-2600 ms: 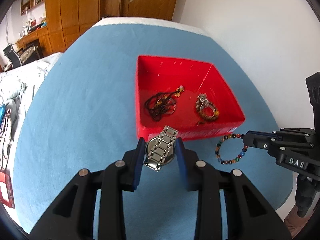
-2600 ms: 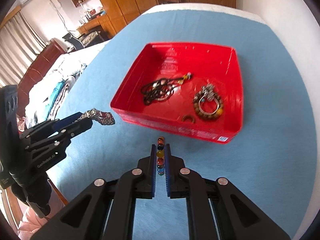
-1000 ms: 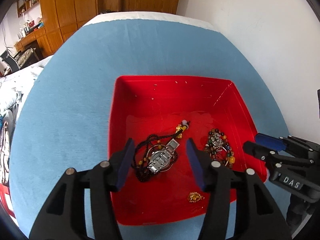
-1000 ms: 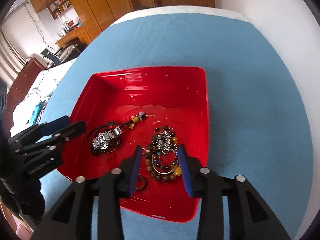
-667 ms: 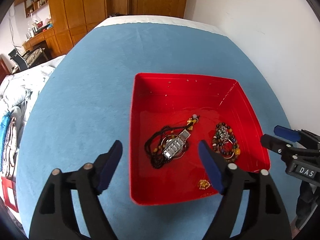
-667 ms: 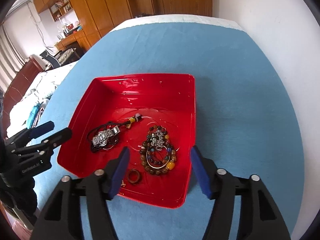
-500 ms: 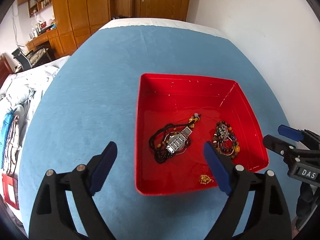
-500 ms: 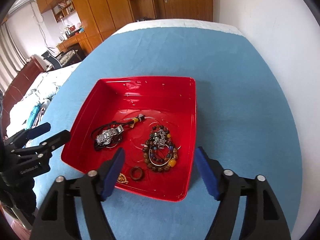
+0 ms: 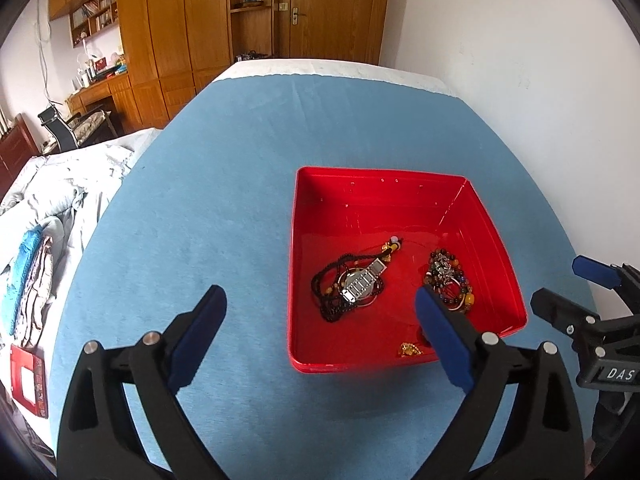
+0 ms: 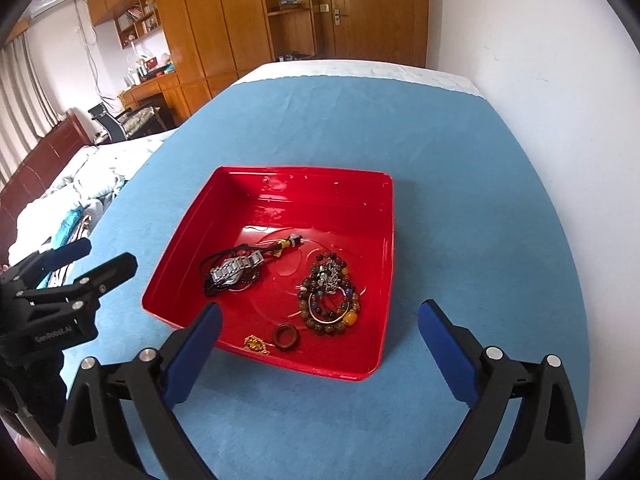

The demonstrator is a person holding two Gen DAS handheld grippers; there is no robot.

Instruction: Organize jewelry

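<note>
I hold both tongs above a blue-covered counter in a bedroom, with a red tray as the landmark near its middle. An unmade bed lies beyond the counter's edge on the tray's left.

My left tongs hang over the tray's near left corner, jaws opening wide with nothing between the blue pads. My right tongs hang over the tray's near right side, jaws likewise opening and gripping nothing.

All the jewelry I can see lies inside the tray. A silver watch rests on a tangled black cord necklace in the tray's left half. A heap of beaded bracelets sits in the right half, apart from the watch. Near the tray's front wall lie a dark ring and, just left of it, a small gold piece; the two are close, though I cannot tell whether they touch.
</note>
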